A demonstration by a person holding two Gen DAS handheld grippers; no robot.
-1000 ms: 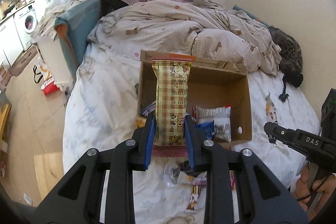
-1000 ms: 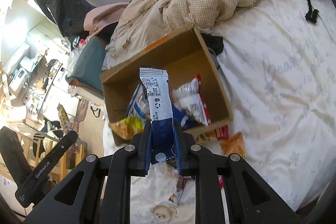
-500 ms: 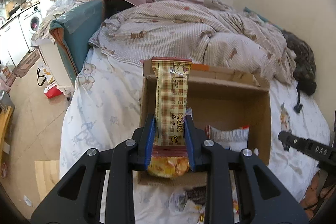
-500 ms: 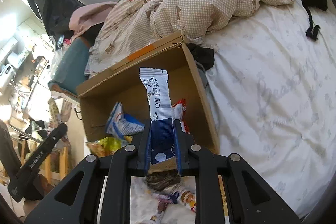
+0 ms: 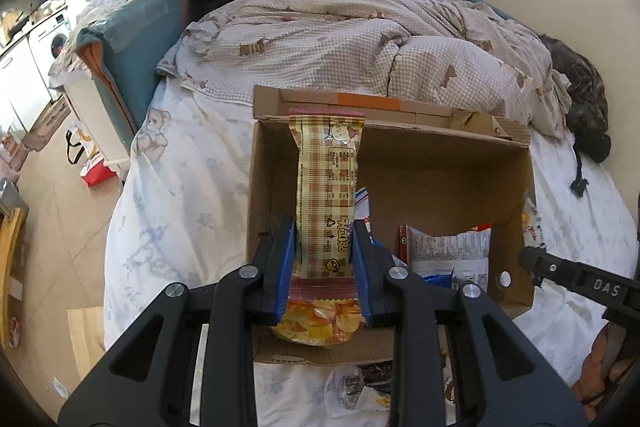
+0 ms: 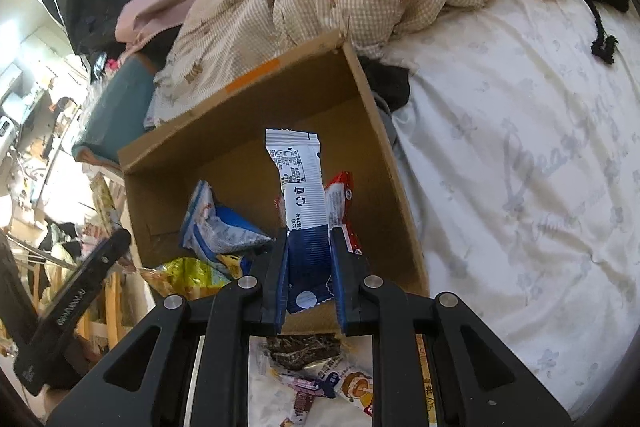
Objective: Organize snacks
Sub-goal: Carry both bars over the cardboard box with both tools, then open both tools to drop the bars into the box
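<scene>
The left gripper [image 5: 323, 259] pinches a tan plaid snack bar [image 5: 326, 187] above the cardboard box [image 5: 404, 123]. The right gripper [image 6: 308, 267] clamps a blue-and-white wrapper [image 6: 300, 195] over it

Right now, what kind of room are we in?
Most likely a bedroom in a small flat: a bed with a rumpled checked duvet, and a washing machine off to one side.

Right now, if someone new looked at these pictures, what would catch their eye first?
Probably the open cardboard box on the bed, with snack bags already lying in it. Above it, the left gripper is shut on a tall yellow checked snack packet, while the right gripper is shut on a white-and-blue packet. More snacks lie on the sheet in front of the box.
</scene>
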